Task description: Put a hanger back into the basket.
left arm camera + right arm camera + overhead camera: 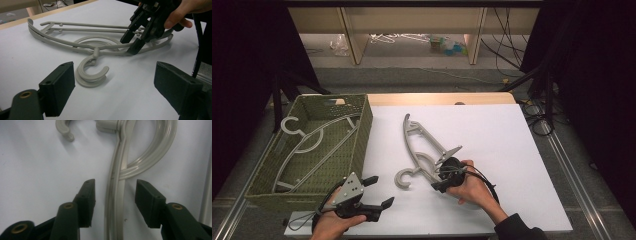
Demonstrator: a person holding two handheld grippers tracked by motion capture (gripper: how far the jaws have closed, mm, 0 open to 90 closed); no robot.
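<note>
Dim room, white surface (492, 150). Grey hanger (419, 150) lies flat mid-surface, hook toward near edge; basket (362, 130) at left edge already holds another. Right hand-held gripper (115, 192) jaws part-open, straddling hanger's arm, not closed. Left hand-held gripper (113, 87) wide, empty, near front-left corner. Tip: centre arm btwn pads, squeeze, lift level. Hanger's near end hidden under the right hand.

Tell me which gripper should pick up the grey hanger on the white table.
Right. The right gripper has its open jaws on either side of the grey hanger, ready to close. The left gripper is open too, but sits apart from it, near the green basket.
</note>
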